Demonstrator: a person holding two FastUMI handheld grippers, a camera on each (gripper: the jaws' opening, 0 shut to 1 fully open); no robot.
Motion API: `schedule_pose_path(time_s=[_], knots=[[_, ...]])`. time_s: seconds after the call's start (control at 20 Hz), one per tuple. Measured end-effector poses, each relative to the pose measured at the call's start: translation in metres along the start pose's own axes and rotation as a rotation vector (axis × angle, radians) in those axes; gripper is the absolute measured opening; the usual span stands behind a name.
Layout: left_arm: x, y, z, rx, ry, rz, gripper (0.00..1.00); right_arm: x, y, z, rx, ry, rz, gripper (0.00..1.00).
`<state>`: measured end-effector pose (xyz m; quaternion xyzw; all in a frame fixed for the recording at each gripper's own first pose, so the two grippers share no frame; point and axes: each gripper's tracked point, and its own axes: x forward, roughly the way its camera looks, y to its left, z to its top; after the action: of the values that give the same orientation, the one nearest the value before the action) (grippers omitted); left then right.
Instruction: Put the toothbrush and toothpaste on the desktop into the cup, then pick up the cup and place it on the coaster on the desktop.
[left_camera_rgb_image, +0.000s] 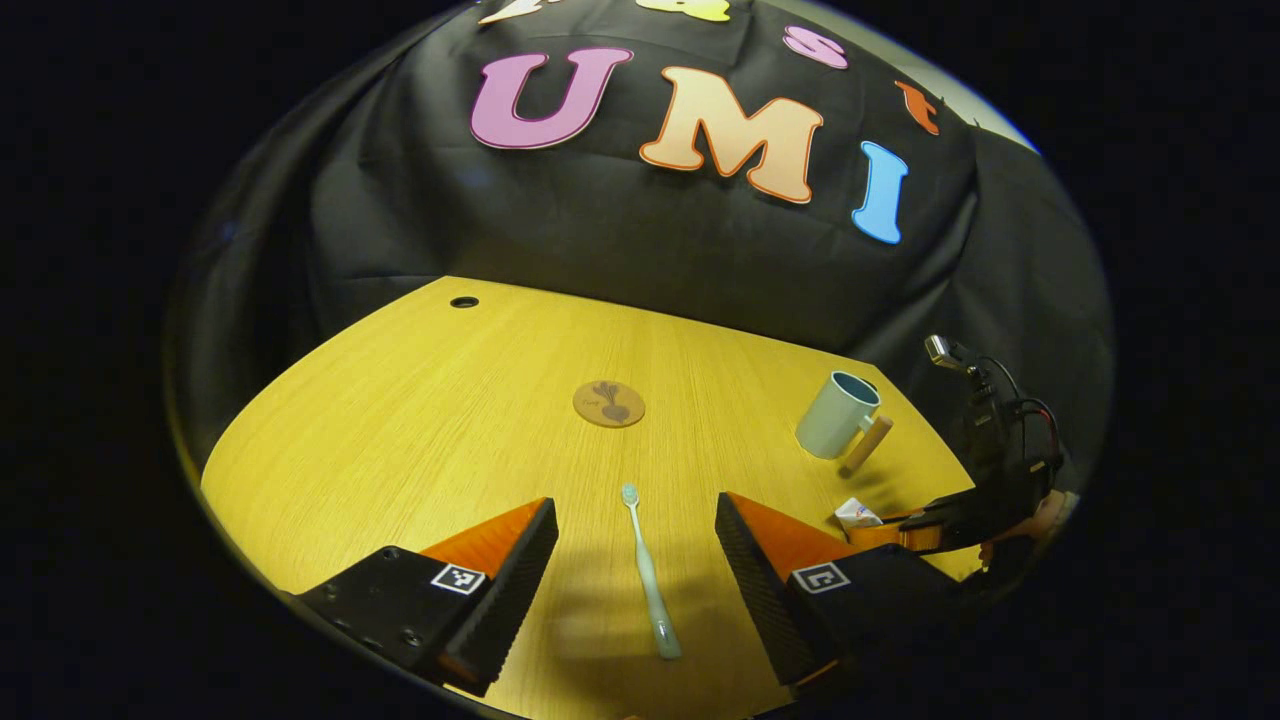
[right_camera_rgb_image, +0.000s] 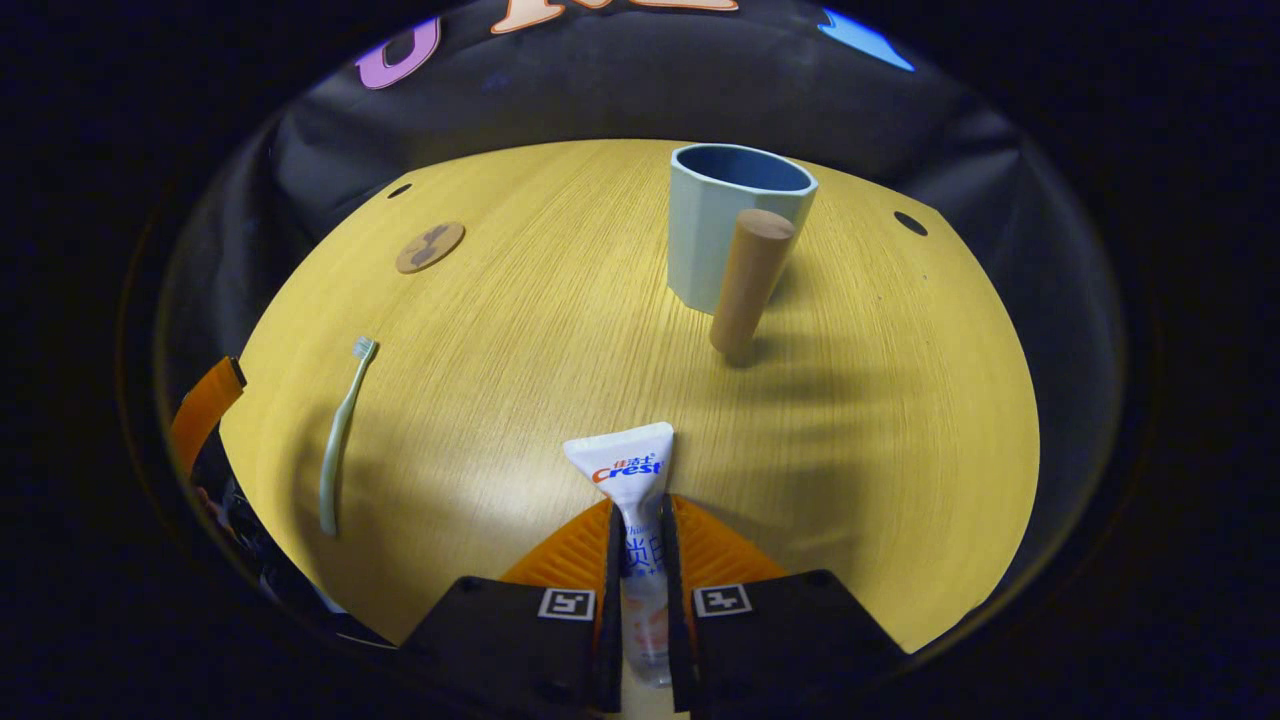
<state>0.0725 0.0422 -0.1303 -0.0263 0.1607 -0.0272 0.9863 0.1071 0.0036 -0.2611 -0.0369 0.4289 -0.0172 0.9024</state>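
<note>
A pale green toothbrush (left_camera_rgb_image: 648, 572) lies flat on the wooden desk, between the fingers of my open left gripper (left_camera_rgb_image: 636, 535) and touching neither. In the right gripper view the same toothbrush (right_camera_rgb_image: 340, 435) lies at the left. My right gripper (right_camera_rgb_image: 638, 525) is shut on a white toothpaste tube (right_camera_rgb_image: 627, 468), low over the desk. In the left gripper view that tube (left_camera_rgb_image: 857, 513) and the right gripper (left_camera_rgb_image: 915, 528) show at the right. A light blue cup with a wooden handle (right_camera_rgb_image: 728, 232) stands upright beyond the tube. The round coaster (left_camera_rgb_image: 609, 404) lies mid-desk.
The desk (left_camera_rgb_image: 420, 420) has a small cable hole (left_camera_rgb_image: 464, 302) at its far left corner and another hole (right_camera_rgb_image: 910, 223) past the cup. Black cloth walls close the back. Bare wood spreads between coaster (right_camera_rgb_image: 430, 246) and cup (left_camera_rgb_image: 838, 413).
</note>
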Motion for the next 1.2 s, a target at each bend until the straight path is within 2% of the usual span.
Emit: schedule_pose_path(time_s=[0.15, 0.3, 0.4, 0.7, 0.9, 1.0, 1.05, 1.2], knots=[[0.006, -0.006, -0.009, 0.008, 0.032, -0.005, 0.94, 0.0, 0.0, 0.001, -0.01, -0.009, 0.009, 0.11], [0.015, -0.013, -0.018, 0.003, 0.072, -0.02, 0.93, 0.0, -0.001, 0.001, -0.001, 0.0, 0.011, 0.08], [0.022, -0.014, -0.031, 0.001, 0.133, -0.007, 0.93, 0.0, -0.001, 0.001, -0.004, -0.001, 0.012, 0.11], [0.036, -0.012, -0.05, 0.021, 0.25, 0.03, 0.78, -0.001, -0.002, 0.001, 0.03, 0.002, 0.038, 0.11], [0.042, -0.012, -0.064, 0.037, 0.315, 0.047, 0.78, -0.001, -0.001, 0.001, 0.061, 0.009, 0.066, 0.11], [0.045, -0.01, -0.07, 0.054, 0.348, 0.062, 0.69, 0.0, -0.001, 0.002, 0.053, 0.008, 0.07, 0.09], [0.046, -0.009, -0.072, 0.063, 0.359, 0.068, 0.65, 0.0, -0.001, 0.002, 0.051, 0.006, 0.069, 0.11], [0.05, -0.011, -0.077, 0.076, 0.375, 0.08, 0.63, 0.0, -0.001, 0.002, 0.049, 0.005, 0.071, 0.13]])
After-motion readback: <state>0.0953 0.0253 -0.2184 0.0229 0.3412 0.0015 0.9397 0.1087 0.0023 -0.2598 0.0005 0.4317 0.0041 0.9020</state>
